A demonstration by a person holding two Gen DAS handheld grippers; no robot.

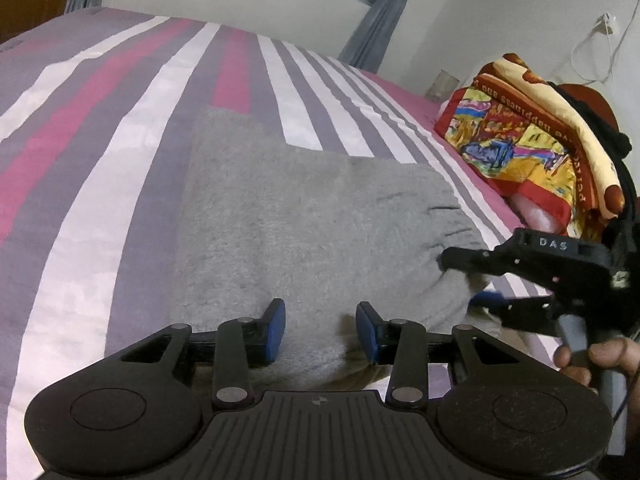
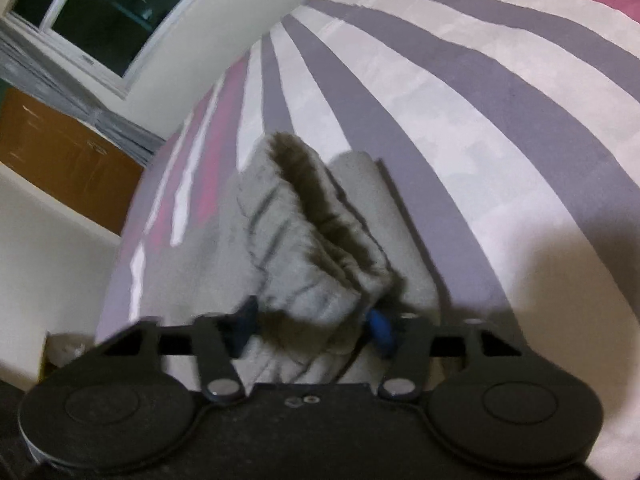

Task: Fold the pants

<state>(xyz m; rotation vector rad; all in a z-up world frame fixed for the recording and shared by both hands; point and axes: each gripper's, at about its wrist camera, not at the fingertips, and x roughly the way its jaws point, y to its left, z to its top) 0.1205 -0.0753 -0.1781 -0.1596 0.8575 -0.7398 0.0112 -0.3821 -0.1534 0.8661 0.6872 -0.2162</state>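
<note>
The grey pants (image 1: 312, 216) lie folded on the striped bed (image 1: 100, 140). My left gripper (image 1: 320, 330) is open at the pants' near edge, with grey cloth between its blue pads (image 1: 276, 330). My right gripper (image 1: 464, 280) is at the pants' right end, its fingers around the bunched waistband. In the right wrist view the elastic waistband (image 2: 316, 240) fills the space between the fingers of the right gripper (image 2: 314, 326), which stand apart. That view is blurred.
A colourful folded blanket pile (image 1: 528, 148) sits at the bed's right edge. Behind the bed are a wall, grey curtains (image 1: 376, 20) and a window (image 2: 108, 8). A brown cabinet (image 2: 68, 160) stands beside the bed.
</note>
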